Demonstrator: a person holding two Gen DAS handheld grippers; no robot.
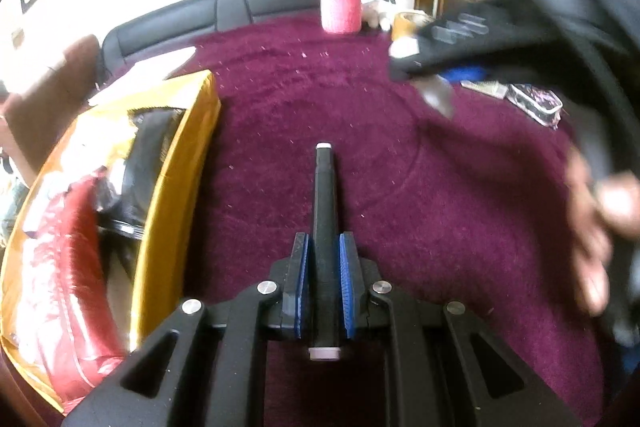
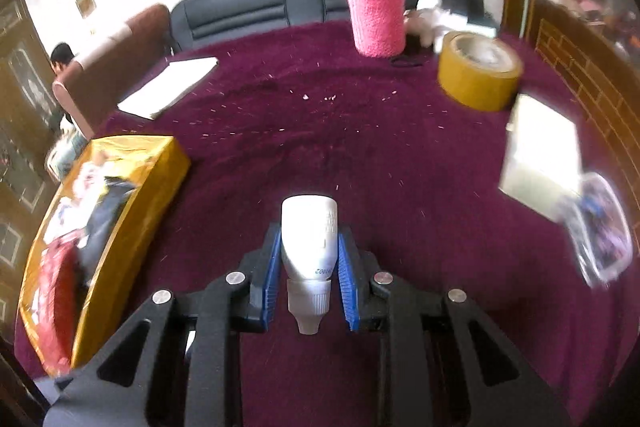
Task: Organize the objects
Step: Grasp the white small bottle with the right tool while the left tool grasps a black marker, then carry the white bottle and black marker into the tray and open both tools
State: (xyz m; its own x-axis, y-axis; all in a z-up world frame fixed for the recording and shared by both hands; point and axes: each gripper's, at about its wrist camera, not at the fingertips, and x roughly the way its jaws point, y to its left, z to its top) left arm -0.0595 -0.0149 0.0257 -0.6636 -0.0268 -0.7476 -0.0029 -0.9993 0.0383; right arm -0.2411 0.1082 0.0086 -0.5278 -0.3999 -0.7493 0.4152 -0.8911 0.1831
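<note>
Between both sets of jaws: you've got a load in each gripper, box off to the left.
Left gripper (image 1: 324, 283) is clamped on the pen (image 1: 325, 211), long axis straight ahead; right gripper (image 2: 308, 275) pinches the bottle (image 2: 310, 239), cap toward you. Yellow box (image 1: 176, 163) sits just left of the pen, so your left hand is nearer; right must cross the cloth (image 2: 320, 131).
</note>
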